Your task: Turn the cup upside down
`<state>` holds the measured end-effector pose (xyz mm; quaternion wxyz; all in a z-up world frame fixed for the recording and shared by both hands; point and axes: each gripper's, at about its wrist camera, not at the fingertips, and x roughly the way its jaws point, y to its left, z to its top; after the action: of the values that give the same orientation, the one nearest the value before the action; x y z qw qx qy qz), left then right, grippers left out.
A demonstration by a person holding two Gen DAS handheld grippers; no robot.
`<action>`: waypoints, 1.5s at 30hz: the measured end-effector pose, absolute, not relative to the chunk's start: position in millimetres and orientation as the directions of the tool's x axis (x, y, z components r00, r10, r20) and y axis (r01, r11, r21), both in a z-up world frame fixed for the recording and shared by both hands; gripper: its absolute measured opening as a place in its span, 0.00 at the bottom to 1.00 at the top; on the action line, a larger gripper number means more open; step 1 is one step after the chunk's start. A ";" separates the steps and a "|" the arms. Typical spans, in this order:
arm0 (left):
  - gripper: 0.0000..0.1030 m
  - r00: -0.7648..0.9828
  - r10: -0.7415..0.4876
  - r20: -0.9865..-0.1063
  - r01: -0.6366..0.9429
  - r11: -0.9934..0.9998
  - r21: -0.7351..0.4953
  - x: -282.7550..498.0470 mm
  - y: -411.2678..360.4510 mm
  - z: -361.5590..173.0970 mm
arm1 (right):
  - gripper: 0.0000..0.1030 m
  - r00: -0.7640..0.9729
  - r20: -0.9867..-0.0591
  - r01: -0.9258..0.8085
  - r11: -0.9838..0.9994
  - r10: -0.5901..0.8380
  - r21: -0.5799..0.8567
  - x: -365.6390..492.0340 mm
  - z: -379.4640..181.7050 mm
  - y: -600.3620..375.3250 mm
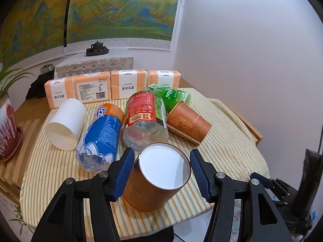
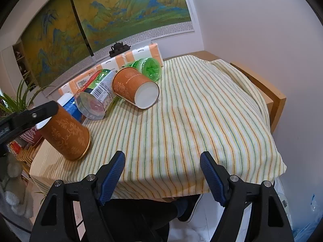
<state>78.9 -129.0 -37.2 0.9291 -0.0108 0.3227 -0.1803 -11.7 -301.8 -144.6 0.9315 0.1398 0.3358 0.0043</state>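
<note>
An orange paper cup [image 1: 153,183] with a gold pattern stands tilted on the striped cloth, its white base [image 1: 164,164] facing up and toward me, its rim on the cloth. It also shows in the right wrist view [image 2: 66,135]. My left gripper [image 1: 161,171] is open, its blue pads on either side of the cup, with a gap on the right. My right gripper [image 2: 162,173] is open and empty above the cloth's front edge. A second orange cup [image 1: 187,123] [image 2: 133,88] lies on its side further back. A white cup [image 1: 64,123] lies on its side at the left.
Several plastic bottles lie on the cloth: blue [image 1: 101,135], red-labelled [image 1: 143,117], green [image 1: 169,94]. Tissue packs [image 1: 113,84] line the back. A red plant pot [image 1: 8,129] stands at the left. The wooden table edge [image 2: 276,98] and wall are at the right.
</note>
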 end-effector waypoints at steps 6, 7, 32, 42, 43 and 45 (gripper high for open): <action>0.59 0.730 -0.339 -0.593 0.311 0.938 -0.153 86.8 -125.1 -43.0 | 0.71 0.774 -0.625 0.083 0.964 0.096 0.251 -11.9 -143.2 -298.3; 0.59 0.731 -0.339 -0.592 0.310 0.938 -0.155 88.4 -124.8 -43.5 | 0.71 0.774 -0.626 0.083 0.964 0.097 0.251 -11.6 -143.4 -297.9; 0.87 0.764 -0.311 -0.566 0.279 0.949 -0.145 88.9 -109.0 -44.3 | 0.71 0.777 -0.620 0.065 0.968 0.104 0.244 -9.6 -140.4 -286.2; 0.87 0.826 -0.240 -0.510 0.217 0.971 -0.105 61.1 -84.3 -25.9 | 0.74 0.819 -0.565 0.038 0.973 0.099 0.226 -14.4 -116.4 -275.1; 0.87 0.832 -0.232 -0.505 0.209 0.972 -0.103 58.0 -81.5 -23.8 | 0.75 0.830 -0.550 0.034 0.974 0.096 0.222 -15.8 -111.2 -273.0; 0.87 0.850 -0.208 -0.484 0.188 0.978 -0.091 48.7 -74.3 -18.0 | 0.76 0.845 -0.527 0.027 0.976 0.093 0.215 -17.0 -102.5 -269.2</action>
<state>48.7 -74.3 -18.0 0.9616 -0.0200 0.2537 -0.1029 -17.0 -269.2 -102.5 0.9543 0.1077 0.2781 0.0171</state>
